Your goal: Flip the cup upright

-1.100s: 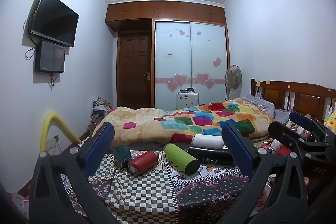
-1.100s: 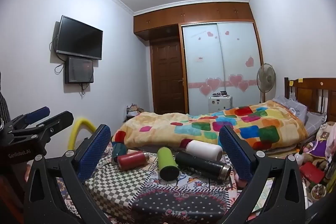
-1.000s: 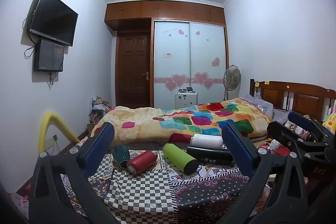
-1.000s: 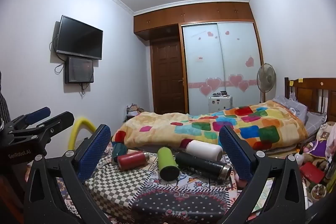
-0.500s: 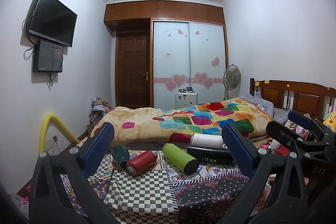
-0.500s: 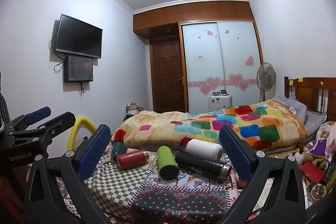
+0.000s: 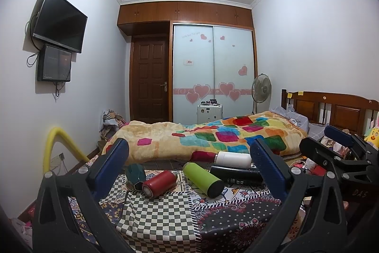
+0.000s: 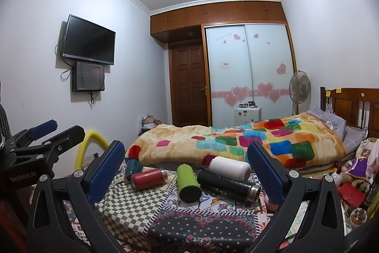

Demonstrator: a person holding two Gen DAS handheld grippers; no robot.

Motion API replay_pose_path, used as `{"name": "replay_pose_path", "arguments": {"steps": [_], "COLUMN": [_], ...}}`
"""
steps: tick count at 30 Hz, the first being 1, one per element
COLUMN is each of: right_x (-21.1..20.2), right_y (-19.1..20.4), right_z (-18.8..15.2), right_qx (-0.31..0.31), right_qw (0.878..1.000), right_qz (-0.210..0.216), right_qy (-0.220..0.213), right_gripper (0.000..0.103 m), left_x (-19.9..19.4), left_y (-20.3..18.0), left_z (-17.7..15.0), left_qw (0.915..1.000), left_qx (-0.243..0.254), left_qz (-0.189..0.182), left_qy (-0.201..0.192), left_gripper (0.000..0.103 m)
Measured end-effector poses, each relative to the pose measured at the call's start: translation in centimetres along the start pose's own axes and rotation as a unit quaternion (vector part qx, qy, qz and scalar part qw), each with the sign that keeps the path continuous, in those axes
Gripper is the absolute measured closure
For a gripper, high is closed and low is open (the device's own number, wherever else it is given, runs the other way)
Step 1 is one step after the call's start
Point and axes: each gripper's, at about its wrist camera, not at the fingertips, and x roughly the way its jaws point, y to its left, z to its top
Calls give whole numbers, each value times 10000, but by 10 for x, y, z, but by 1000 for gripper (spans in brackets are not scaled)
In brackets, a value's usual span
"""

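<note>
Bedroom light from the ceiling falls on a low table covered with a patterned cloth (image 7: 156,217), partly checkered, partly floral. Left gripper (image 7: 189,166) hangs above its near edge with both blue ribbed pads (image 7: 113,158) spread wide and nothing between them. Right gripper (image 8: 186,165) is the same — fingers released, pads (image 8: 263,170) far apart, holding nothing.

Five cups lie on their sides on the cloth, all beyond the fingertips. From left: a dark teal faceted cup (image 7: 135,176), touching a red metal cylinder bottle (image 7: 159,183); then a lime green cylinder bottle (image 7: 203,179) with its base toward the cameras; a long black flask with steel cap (image 8: 228,184); and behind it a white rounded cup (image 8: 229,167). The black flask and the white cup touch each other.

Behind the table stands a bed with a colourful patchwork blanket (image 7: 213,136). On the left wall hangs a black flat television (image 7: 59,20) — further back are a brown wooden door (image 7: 149,80) and a standing fan (image 7: 261,88).
</note>
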Motion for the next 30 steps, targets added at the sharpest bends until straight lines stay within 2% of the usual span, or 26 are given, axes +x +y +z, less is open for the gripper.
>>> {"name": "replay_pose_path", "arguments": {"steps": [30], "right_x": [5], "right_y": [1], "right_z": [-6], "right_qx": [-68], "right_qw": [10000], "right_qz": [-4], "right_qy": [19], "right_gripper": [0], "left_x": [-5], "left_y": [4], "left_z": [3], "left_qw": [10000], "left_qx": [-62], "left_qz": [-16], "left_qy": [-73], "left_gripper": [0]}}
